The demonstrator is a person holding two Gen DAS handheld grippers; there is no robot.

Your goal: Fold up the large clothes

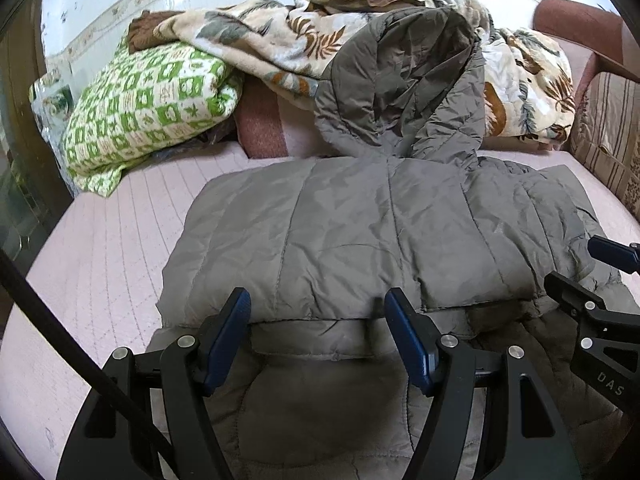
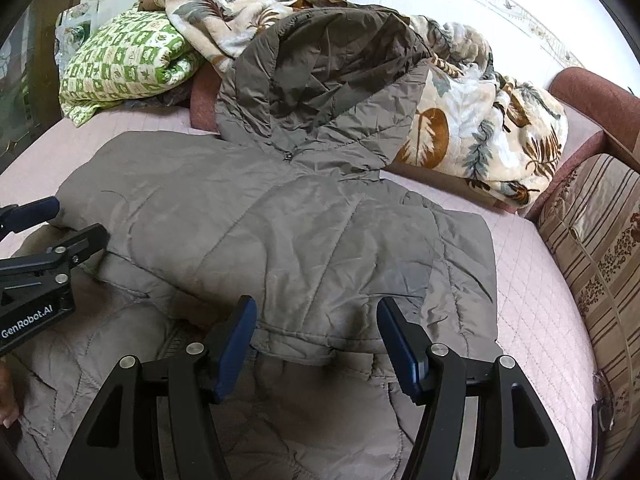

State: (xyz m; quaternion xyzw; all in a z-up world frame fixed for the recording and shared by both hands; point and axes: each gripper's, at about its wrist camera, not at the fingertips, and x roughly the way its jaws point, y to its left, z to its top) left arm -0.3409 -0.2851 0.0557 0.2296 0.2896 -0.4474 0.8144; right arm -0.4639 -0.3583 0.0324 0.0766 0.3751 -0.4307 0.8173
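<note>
Nearest me, my left gripper stands with its blue-padded jaws apart and nothing pinched between them, poised over the folded edge of a grey-brown quilted puffer jacket. My right gripper is the same: jaws spread, empty, over that edge further toward three o'clock.

The jacket lies at the centre of both views, flat on the seat, its body doubled over so a fold line runs across just ahead of my fingertips, with a darker layer beneath. Its hood rises at twelve o'clock, propped against bedding.

I judge the jacket light, puffy and soft, with a slick shell that may slide. It will spring back after folding, so I would pinch both layers at the hem edge, near the corners.

Underneath is a pale pink quilted sofa cover. At ten o'clock sits a green-and-cream checked blanket; behind the hood, a cream leaf-print blanket. At three o'clock is a striped brown cushion, with a reddish armrest beyond.
</note>
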